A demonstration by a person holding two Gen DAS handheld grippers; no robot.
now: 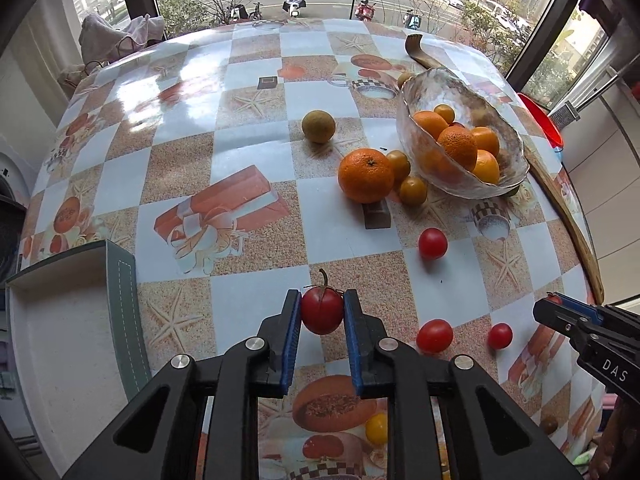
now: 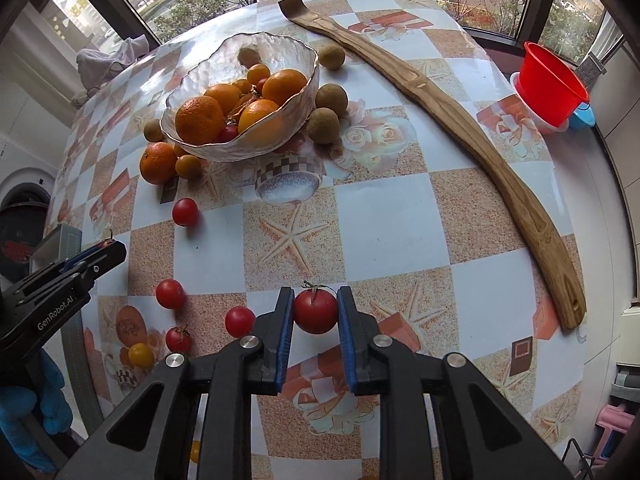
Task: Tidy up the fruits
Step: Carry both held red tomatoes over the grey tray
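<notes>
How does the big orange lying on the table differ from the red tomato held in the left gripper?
The orange is orange with a dimpled skin; the tomato is red, smooth and glossy. The orange is clearly larger. The orange lies free on the table beside the glass bowl; the tomato is clamped in the left gripper. The tomato keeps a stem; the orange shows none. Both are round.

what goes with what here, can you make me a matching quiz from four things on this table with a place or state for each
Things:
1. left gripper
2. glass bowl
3. wooden back scratcher
4. red cup

Places or states:
A. lying flat, running from the table's far edge to its right edge
B. at the table's right edge, by the window
C. shut on a red tomato with a stem
D. holding oranges

Pairs: 1-C, 2-D, 3-A, 4-B
</notes>
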